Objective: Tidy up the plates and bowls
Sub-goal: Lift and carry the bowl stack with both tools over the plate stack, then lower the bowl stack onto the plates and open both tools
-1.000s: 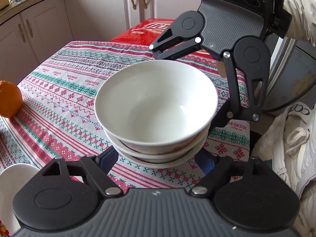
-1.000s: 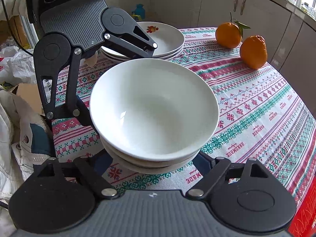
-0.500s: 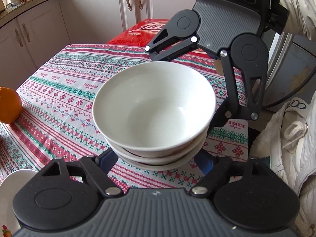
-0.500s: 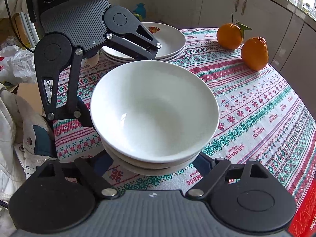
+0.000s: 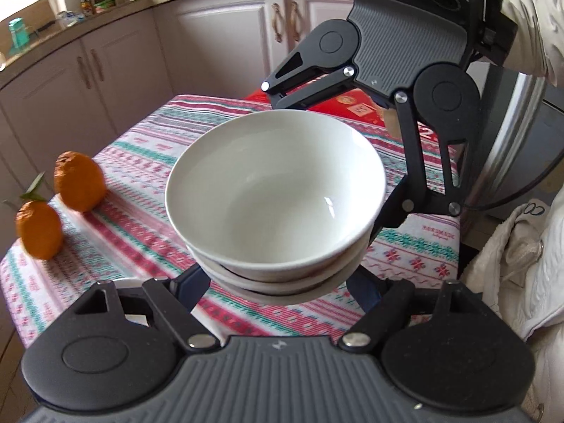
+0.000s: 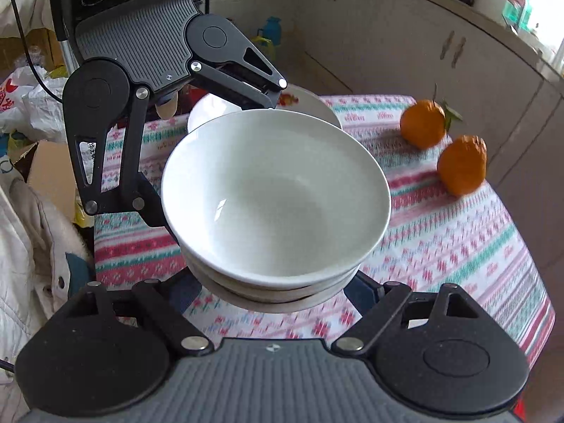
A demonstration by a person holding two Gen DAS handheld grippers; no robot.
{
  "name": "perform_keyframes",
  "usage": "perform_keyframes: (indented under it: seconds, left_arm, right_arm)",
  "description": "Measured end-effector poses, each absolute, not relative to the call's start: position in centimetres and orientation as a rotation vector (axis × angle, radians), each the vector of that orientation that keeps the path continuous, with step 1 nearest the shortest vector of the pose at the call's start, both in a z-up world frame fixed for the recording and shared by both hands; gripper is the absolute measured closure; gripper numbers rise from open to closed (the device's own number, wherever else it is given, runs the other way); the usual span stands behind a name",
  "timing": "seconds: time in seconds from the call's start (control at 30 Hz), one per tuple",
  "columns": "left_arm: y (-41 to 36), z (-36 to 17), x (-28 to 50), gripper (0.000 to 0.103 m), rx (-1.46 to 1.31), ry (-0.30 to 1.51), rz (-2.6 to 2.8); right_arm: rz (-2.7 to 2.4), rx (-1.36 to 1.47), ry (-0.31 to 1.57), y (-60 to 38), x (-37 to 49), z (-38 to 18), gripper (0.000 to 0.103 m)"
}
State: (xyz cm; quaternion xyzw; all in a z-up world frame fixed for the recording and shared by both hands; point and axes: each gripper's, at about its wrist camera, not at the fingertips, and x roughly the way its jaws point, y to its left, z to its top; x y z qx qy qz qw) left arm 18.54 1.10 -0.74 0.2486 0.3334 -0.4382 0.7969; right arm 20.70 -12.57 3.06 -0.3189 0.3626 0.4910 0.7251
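Note:
A stack of three white bowls [image 5: 275, 197] is held up above the patterned tablecloth [image 5: 141, 162], between both grippers. My left gripper [image 5: 282, 289] has its fingers spread wide around the near side of the stack, under the rims. My right gripper [image 6: 278, 289] does the same from the opposite side. Each gripper shows in the other's view, across the bowls. The stack also fills the middle of the right wrist view [image 6: 275, 194]. A pile of white plates [image 6: 310, 102] with a red flower mark sits on the table behind the left gripper. The fingertips are hidden under the bowls.
Two oranges [image 5: 60, 204] stand near the table's edge; they also show in the right wrist view [image 6: 444, 144]. A red package [image 5: 356, 105] lies at the far end. White cabinets [image 5: 218, 35] surround the table. A white coat [image 5: 521, 253] and bags [image 6: 21, 105] lie beside it.
Both grippers have lifted the bowl stack higher above the table and swung it sideways. The oranges have come into the left wrist view. The background is blurred with motion.

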Motion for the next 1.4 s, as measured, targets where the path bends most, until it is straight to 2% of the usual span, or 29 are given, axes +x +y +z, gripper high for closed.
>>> perform_keyframes:
  seconds: [0.23, 0.5, 1.03, 1.17, 1.3, 1.4]
  left_arm:
    - [5.9, 0.0, 19.5, 0.02, 0.523, 0.716, -0.798]
    - [10.1, -0.9, 20.7, 0.02, 0.51, 0.79, -0.691]
    - [12.4, -2.3, 21.9, 0.018, 0.429, 0.823, -0.671]
    - [12.3, -2.5, 21.5, 0.017, 0.439, 0.799, -0.652]
    - [11.9, -2.2, 20.3, 0.01, 0.461, 0.747, -0.617]
    - [11.9, -1.9, 19.0, 0.01, 0.458, 0.715, -0.577]
  right_arm:
    - [1.173, -0.758, 0.731, -6.8, 24.0, 3.0, 0.013]
    - [1.276, -0.748, 0.746, -1.4, 26.9, 0.7, 0.013]
    - [1.281, -0.737, 0.774, 0.3, 27.9, -0.8, 0.013]
    - [1.263, -0.729, 0.775, 0.3, 27.7, -0.8, 0.012]
    - [1.241, -0.723, 0.766, 0.0, 26.8, -0.5, 0.005]
    - [1.206, -0.72, 0.748, -1.0, 25.6, 0.1, 0.002]
